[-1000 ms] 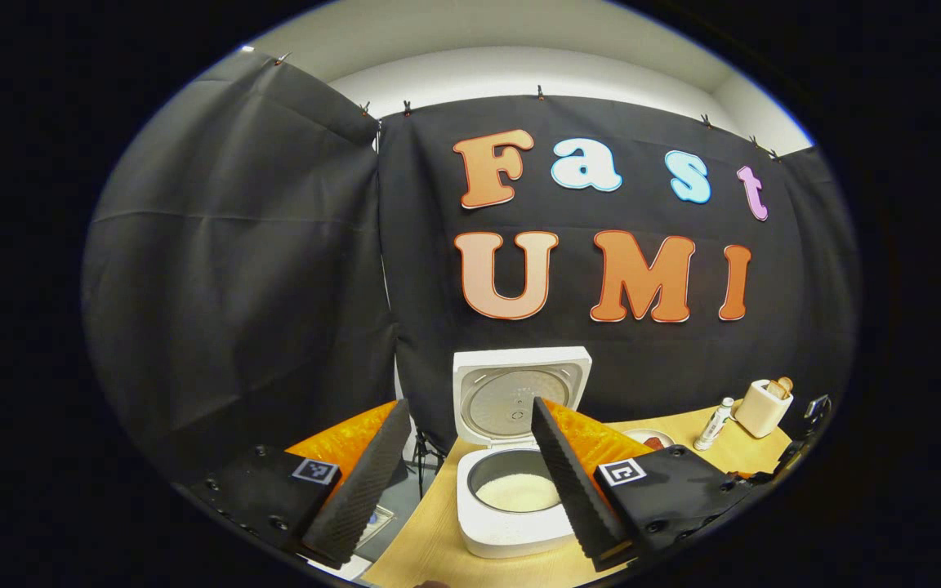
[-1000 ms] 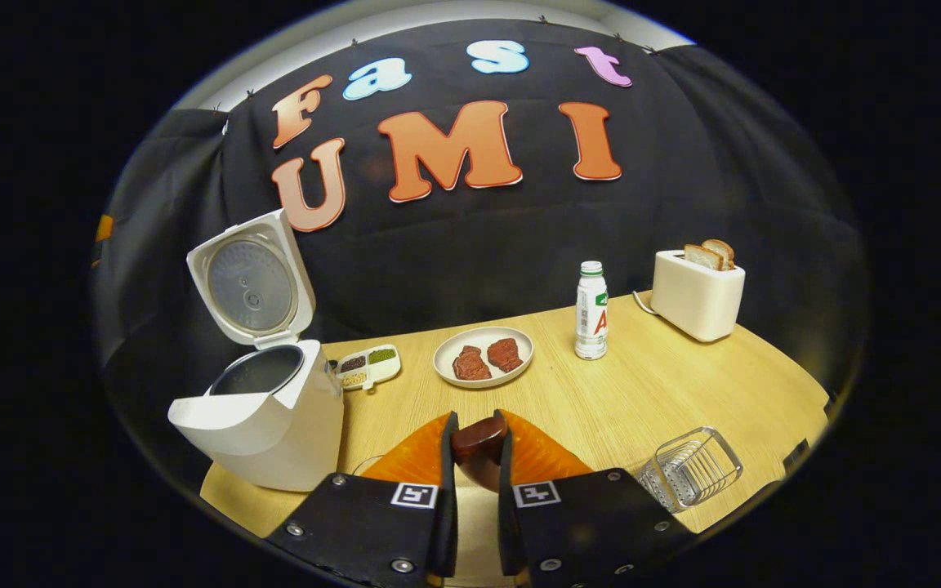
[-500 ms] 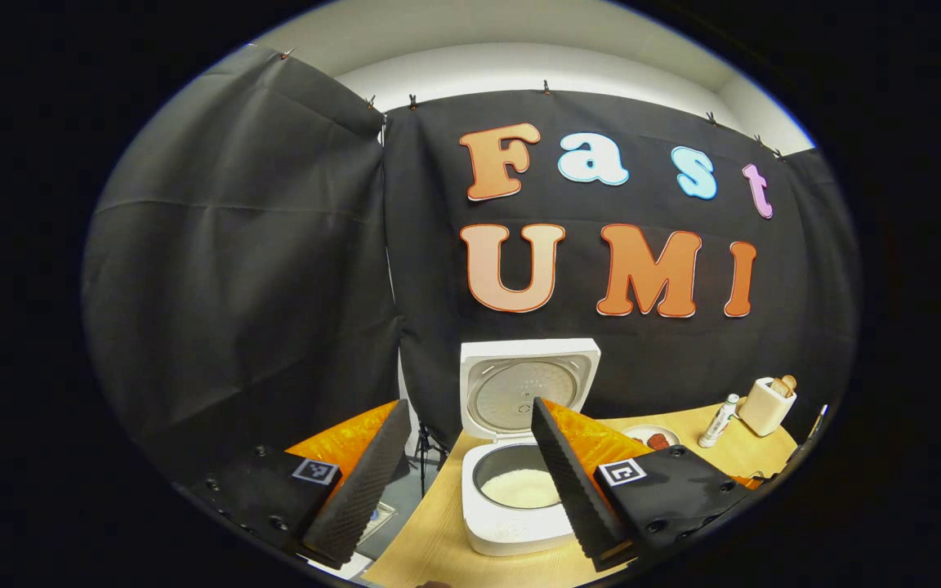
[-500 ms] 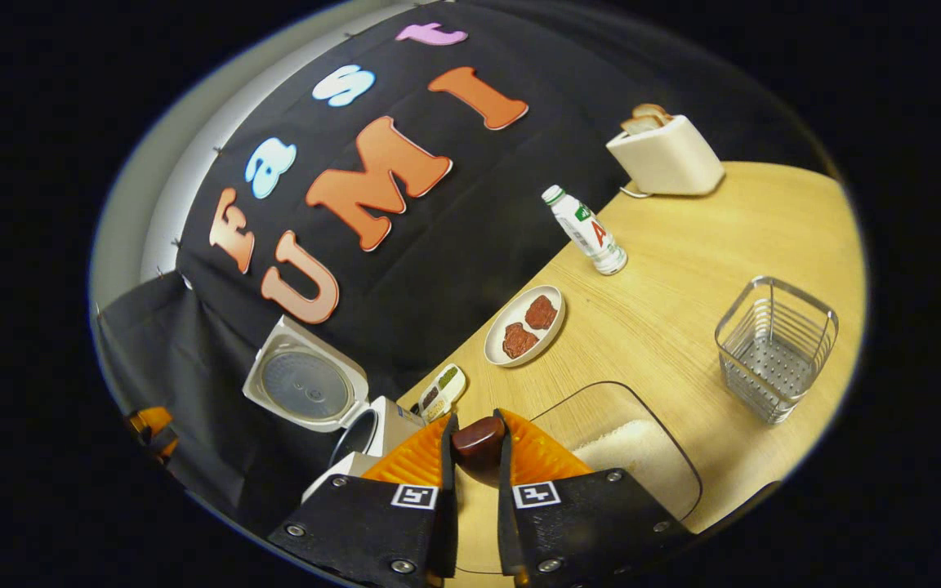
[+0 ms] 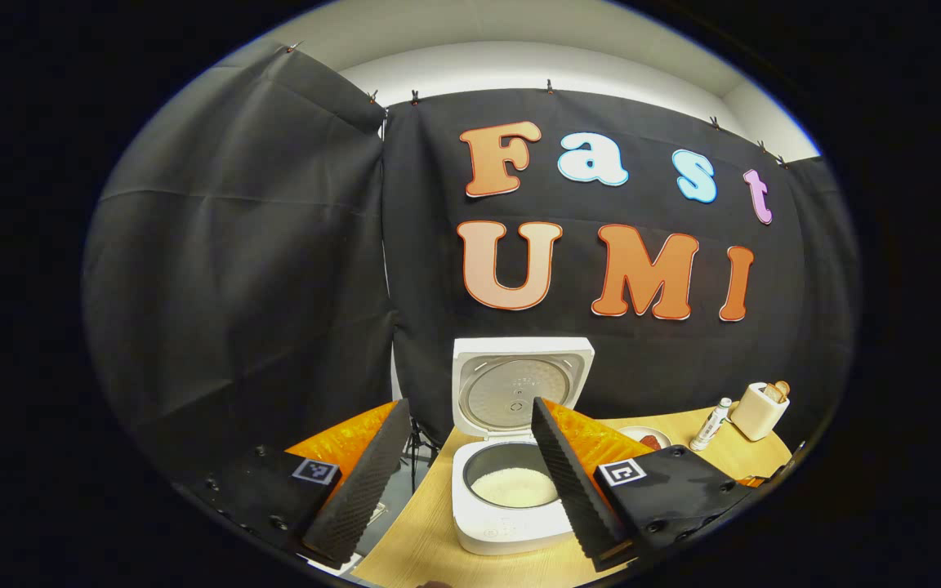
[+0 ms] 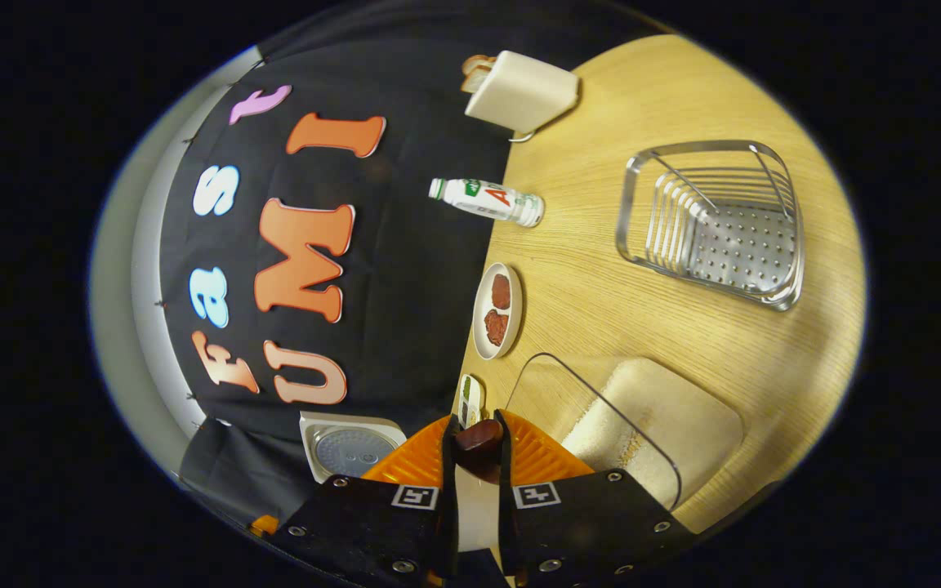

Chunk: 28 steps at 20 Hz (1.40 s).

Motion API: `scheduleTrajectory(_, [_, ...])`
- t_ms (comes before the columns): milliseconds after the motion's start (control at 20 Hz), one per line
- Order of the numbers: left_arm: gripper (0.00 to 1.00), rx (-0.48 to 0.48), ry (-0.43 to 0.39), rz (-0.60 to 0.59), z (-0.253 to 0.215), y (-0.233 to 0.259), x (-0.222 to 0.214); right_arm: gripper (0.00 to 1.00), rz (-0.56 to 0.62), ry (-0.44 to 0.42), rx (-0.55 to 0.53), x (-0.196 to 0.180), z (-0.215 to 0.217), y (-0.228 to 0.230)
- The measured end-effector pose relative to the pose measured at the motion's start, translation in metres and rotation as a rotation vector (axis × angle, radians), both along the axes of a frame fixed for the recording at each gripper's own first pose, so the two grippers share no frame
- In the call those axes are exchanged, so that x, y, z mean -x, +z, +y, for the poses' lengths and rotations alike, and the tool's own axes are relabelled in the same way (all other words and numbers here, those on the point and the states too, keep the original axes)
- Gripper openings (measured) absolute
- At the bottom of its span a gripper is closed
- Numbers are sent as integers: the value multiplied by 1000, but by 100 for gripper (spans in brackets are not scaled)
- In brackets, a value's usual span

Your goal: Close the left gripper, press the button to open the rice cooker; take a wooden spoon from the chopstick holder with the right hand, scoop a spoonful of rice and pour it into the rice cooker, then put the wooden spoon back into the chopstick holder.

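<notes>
Spoon (image 6: 479,437) handle sits pinched between the right claw (image 6: 477,457) fingers, its dark rounded end poking up just past their tips; both fingers press on it. The right gripper view is rolled hard over, so the bench (image 6: 683,98) stands on edge along the right side. Just beside that claw, to its right, lies a clear tray (image 6: 601,425) with a heap of rice (image 6: 666,416) in it. Farther out stands the wire chopstick holder (image 6: 711,214), well apart from the claw, with its perforated floor bare. Near the wall line run a small divided dish (image 6: 469,398), a plate (image 6: 477,327) with two brown pieces, a bottle (image 6: 487,200) and a toaster (image 6: 519,91). The cooker's raised lid (image 6: 348,449) peeks out at the claw's left.

Left claw (image 5: 470,482) hangs with its fingers wide apart, gripping nothing. Between and just beyond them, in the left gripper view, the cooker (image 5: 511,523) stands on the bench (image 5: 421,547) with its lid (image 5: 519,388) upright and white rice (image 5: 514,487) in the pot. Off to the right, small and far, are the plate (image 5: 642,438), bottle (image 5: 710,414) and toaster (image 5: 756,408).
</notes>
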<state>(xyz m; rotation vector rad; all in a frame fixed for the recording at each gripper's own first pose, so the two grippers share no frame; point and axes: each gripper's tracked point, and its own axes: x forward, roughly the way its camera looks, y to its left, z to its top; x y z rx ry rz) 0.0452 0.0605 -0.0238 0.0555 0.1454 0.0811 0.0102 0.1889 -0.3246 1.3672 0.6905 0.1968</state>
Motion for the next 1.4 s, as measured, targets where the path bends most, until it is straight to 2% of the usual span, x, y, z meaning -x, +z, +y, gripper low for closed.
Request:
scheduleTrajectory(100, [99, 1, -1, -3, -1, 2, 0, 19, 39, -31, -52, 1, -9, -3])
scheduleTrajectory(150, [99, -1, -2, -5, -1, 2, 1, 24, 46, -42, -64, 2, -13, -4])
scheduleTrajectory(200, [99, -2, -3, -6, -2, 3, 1, 19, 46, -51, -71, 1, -17, -4])
scheduleTrajectory(350, [99, 1, -5, -10, -4, 4, 2, 19, 37, -74, -76, -4, -32, 5])
scheduleTrajectory(650, [99, 10, -6, -16, -7, 6, 4, 19, 29, -133, -172, -15, -57, 34])
scheduleTrajectory(800, [99, 16, -4, -20, -8, 6, 4, 19, 48, -137, -171, -15, -64, 29])
scheduleTrajectory(950, [99, 21, 2, -24, -7, 6, 7, 19, 84, -152, -206, -17, -65, 27])
scheduleTrajectory(1000, [99, 23, 2, -24, -6, 6, 6, 24, 88, -157, -214, -19, -64, 29])
scheduleTrajectory(1050, [99, 22, 3, -23, -6, 6, 6, 19, 89, -155, -218, -19, -63, 31])
scheduleTrajectory(1100, [99, 22, 5, -25, -5, 7, 5, 19, 87, -152, -219, -21, -61, 35])
scheduleTrajectory(1350, [99, 26, 18, -29, 4, 6, 3, 19, 63, -123, -256, -33, -43, 73])
scheduleTrajectory(1400, [99, 30, 23, -29, 8, 6, 2, 24, 55, -116, -261, -37, -37, 82])
